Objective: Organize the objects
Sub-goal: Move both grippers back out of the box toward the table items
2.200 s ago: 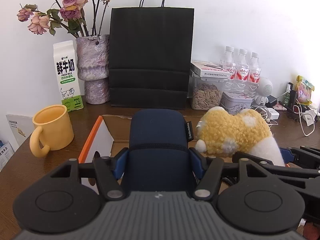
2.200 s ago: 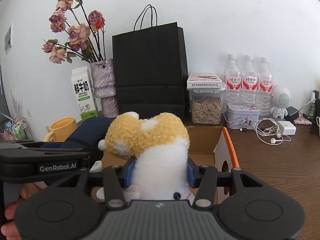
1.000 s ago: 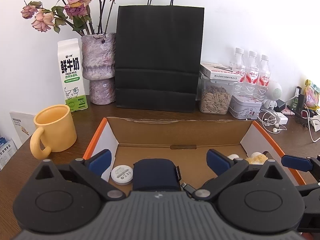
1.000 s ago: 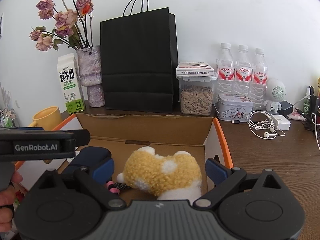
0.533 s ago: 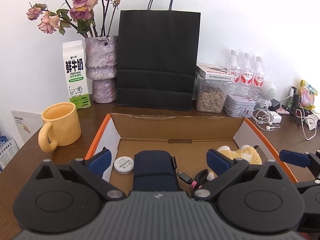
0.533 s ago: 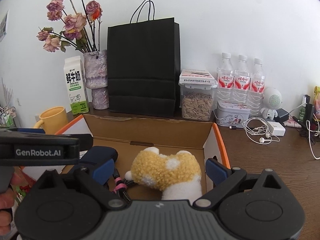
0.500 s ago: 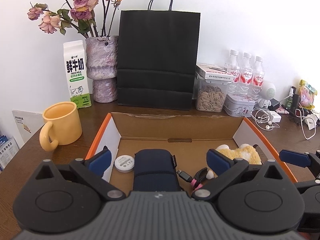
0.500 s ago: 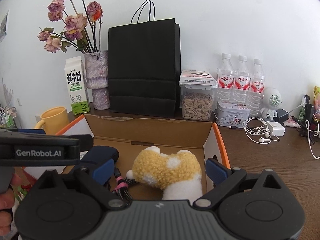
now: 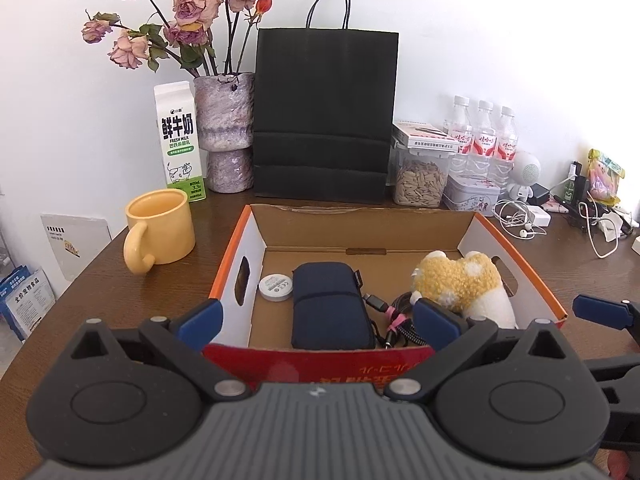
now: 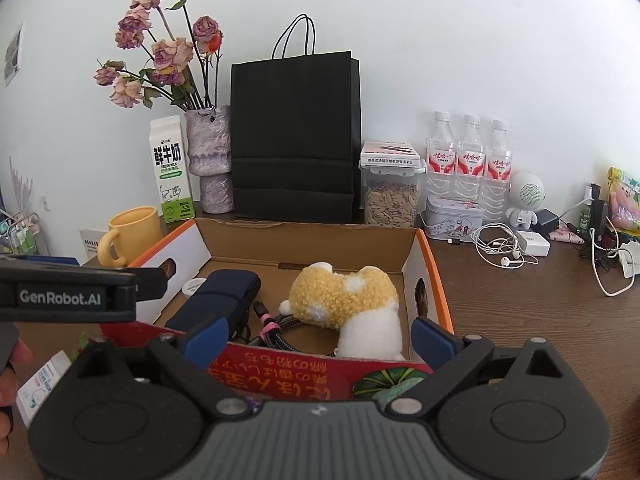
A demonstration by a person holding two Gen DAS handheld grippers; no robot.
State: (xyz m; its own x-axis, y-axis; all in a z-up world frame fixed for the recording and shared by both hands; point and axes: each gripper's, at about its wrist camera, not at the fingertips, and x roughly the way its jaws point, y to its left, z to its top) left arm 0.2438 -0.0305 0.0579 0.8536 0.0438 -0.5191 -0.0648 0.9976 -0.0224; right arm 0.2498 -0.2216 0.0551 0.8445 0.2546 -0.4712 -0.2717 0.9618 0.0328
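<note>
An open cardboard box (image 9: 360, 226) with orange edges sits on the brown desk. Inside lie a navy pouch (image 9: 330, 304), a small white round tin (image 9: 275, 287), a braided cable (image 9: 394, 322) and a yellow-and-white plush toy (image 9: 464, 286). My left gripper (image 9: 316, 322) is open and empty, above the box's near wall in front of the pouch. My right gripper (image 10: 316, 338) is open and empty, pulled back over the red near flap (image 10: 304, 372); the plush (image 10: 350, 306) and pouch (image 10: 224, 292) lie inside beyond it.
A yellow mug (image 9: 160, 232) stands left of the box. Behind it are a milk carton (image 9: 179, 142), a vase of dried roses (image 9: 224, 132), a black paper bag (image 9: 324, 116), a seed jar (image 9: 420, 174), water bottles (image 9: 484, 136), a tin and earphone cables (image 10: 500, 248).
Both grippers let go of the pouch and the plush inside the box, opened, and have drawn back toward me, so the box's near red flap now shows.
</note>
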